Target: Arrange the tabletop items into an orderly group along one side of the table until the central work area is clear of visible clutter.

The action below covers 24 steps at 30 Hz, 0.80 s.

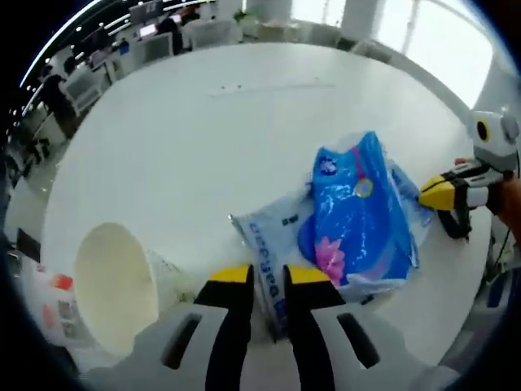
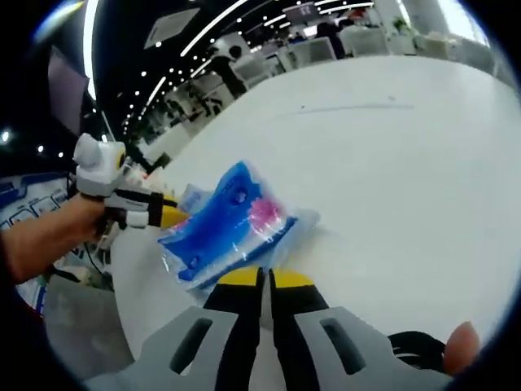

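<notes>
A blue plastic packet [image 1: 362,212] with a pink flower print lies partly over a white packet [image 1: 273,232] with blue print on the round white table [image 1: 203,138]. My left gripper [image 1: 269,275] is at the white packet's near edge, and its jaws stand narrowly apart with that edge between them. My right gripper [image 1: 431,194] comes in from the right, level with the blue packet's far edge. In the right gripper view, the right gripper [image 2: 261,278] is shut on the blue packet [image 2: 228,228]. Beyond it a hand holds the left gripper [image 2: 169,217] beside the white packet [image 2: 192,195].
A cream paper cup [image 1: 114,285] lies on its side at the near left, with crumpled clear plastic [image 1: 175,273] beside it. A small item with a red top [image 1: 59,297] sits past the table edge. Chairs and desks [image 1: 89,77] ring the room behind the table.
</notes>
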Available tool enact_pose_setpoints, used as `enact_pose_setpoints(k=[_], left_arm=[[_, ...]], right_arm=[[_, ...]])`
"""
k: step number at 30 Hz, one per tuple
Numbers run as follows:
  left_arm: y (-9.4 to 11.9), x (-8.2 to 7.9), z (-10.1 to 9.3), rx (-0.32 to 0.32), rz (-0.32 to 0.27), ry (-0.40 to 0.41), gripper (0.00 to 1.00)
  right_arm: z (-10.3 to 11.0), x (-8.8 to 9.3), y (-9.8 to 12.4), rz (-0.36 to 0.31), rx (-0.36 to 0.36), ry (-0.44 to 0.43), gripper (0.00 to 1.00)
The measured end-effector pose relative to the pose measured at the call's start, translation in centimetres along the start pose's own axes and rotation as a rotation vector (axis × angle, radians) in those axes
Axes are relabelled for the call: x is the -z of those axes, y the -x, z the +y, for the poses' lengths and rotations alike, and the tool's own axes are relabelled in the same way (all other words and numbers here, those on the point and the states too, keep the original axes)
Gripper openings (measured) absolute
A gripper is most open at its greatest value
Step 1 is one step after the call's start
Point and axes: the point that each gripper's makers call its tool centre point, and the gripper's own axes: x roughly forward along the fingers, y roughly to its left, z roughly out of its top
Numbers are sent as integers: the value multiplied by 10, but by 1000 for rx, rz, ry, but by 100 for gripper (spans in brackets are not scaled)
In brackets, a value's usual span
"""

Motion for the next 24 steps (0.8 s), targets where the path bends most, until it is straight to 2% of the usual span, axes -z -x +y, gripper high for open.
enact_pose_setpoints(k=[2,6,13,24], left_arm=[[1,-2,-1,2,-6,-3,15],[3,-6,-1,-6,-19,-5,19],[13,-10,-6,-4,-40,-10,21],[40,-27,-25,36,-133,-15,21]], right_arm=[[0,0,0,0,0,12,6],[0,-4,3,-3,32,107,12],[-1,-12,11,-30,46,115,15],[-3,-23,35,-75,73,137,18]])
